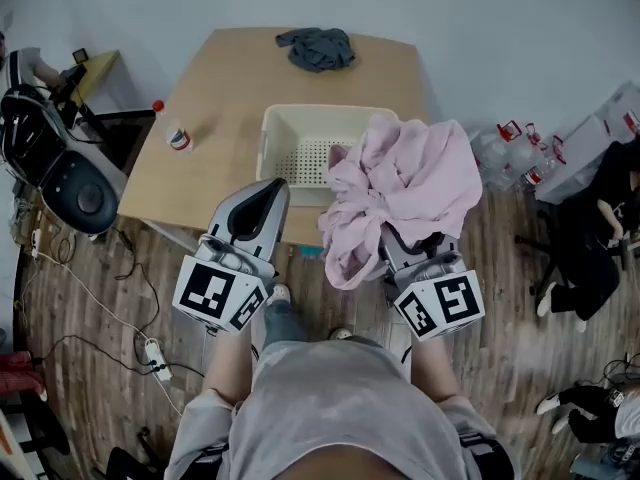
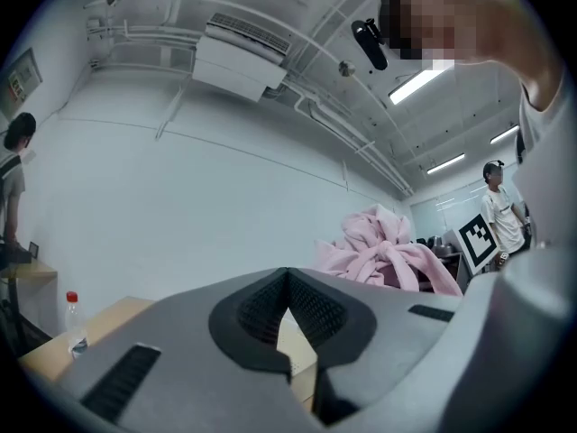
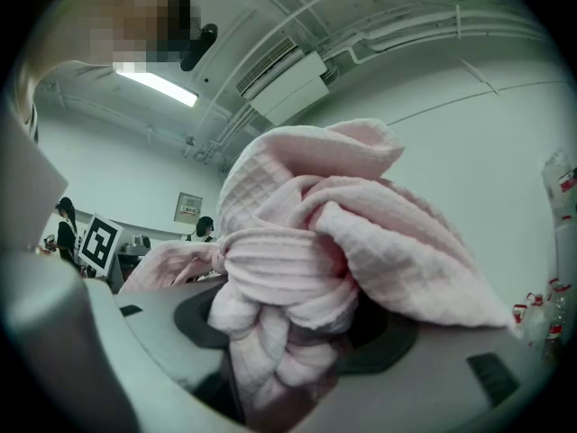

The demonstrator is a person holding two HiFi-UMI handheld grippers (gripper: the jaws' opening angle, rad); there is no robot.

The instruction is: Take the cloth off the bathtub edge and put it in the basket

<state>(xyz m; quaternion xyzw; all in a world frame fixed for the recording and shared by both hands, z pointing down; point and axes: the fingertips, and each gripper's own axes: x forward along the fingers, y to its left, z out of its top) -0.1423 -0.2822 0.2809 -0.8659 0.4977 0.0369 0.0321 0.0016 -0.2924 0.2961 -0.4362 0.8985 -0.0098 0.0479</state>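
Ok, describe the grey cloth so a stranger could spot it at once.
Start at the wooden table. Past the white basket, near the table's far edge, lies a crumpled cloth. It is dark grey and lies on the wood, while the pink cloth is held up in the air.

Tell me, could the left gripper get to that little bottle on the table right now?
Probably yes. The left gripper holds nothing, and only bare table lies between it and the bottle; the basket sits off to the right. Its jaws would need opening first.
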